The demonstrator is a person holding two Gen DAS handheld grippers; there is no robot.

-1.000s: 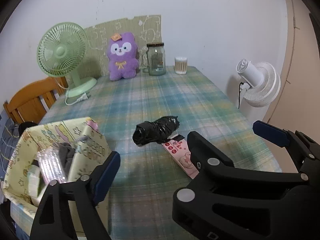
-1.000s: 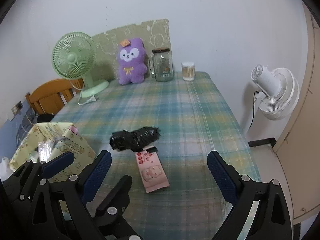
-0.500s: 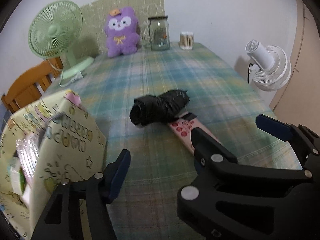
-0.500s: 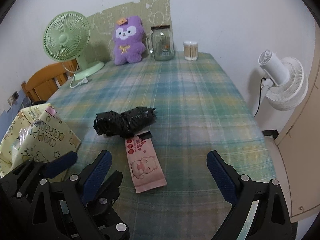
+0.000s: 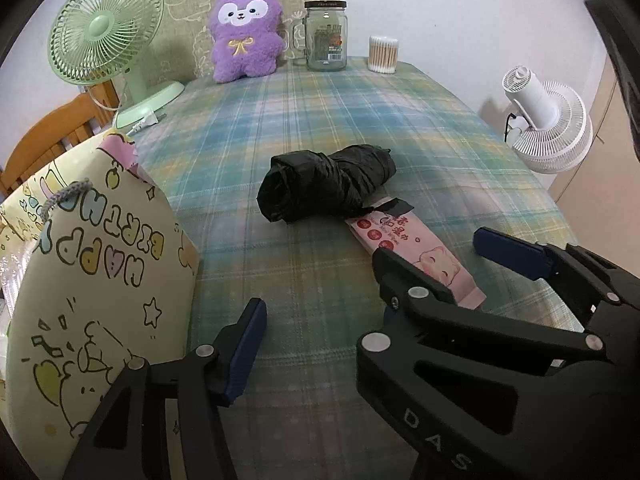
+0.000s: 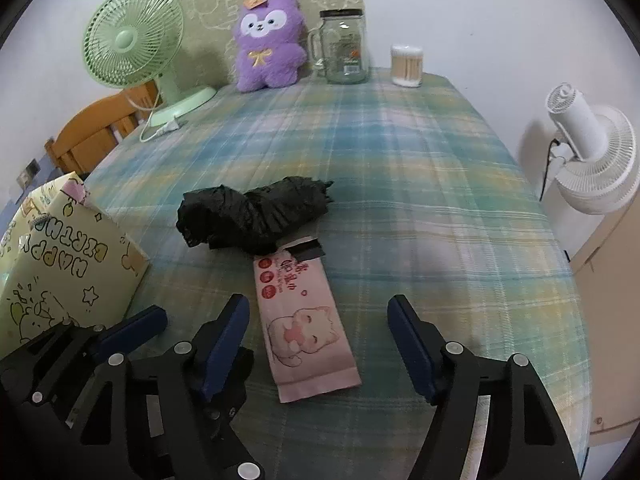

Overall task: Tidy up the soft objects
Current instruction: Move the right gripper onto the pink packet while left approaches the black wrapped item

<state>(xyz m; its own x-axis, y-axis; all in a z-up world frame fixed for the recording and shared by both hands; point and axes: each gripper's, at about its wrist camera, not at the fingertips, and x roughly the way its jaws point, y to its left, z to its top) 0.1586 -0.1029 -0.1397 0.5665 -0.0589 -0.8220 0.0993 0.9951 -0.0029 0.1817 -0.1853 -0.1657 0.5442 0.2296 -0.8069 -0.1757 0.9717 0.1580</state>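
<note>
Approach step: right gripper (image 6: 320, 344), fingers half-spread and just narrowing, straddles the pink wipes pack (image 6: 306, 320) without contact; left gripper (image 5: 316, 316) half-spread, empty. Next: lower, pinch pack.

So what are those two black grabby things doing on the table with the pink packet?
A person holds a gripper in each hand. The right gripper is around the pink wipes packet lying flat on the plaid tablecloth; its jaws have just been closing, but the pads do not touch it yet. The left gripper is open and empty beside it. A black bundle lies against the packet's far end, and a yellow gift bag stands to the left.
</note>
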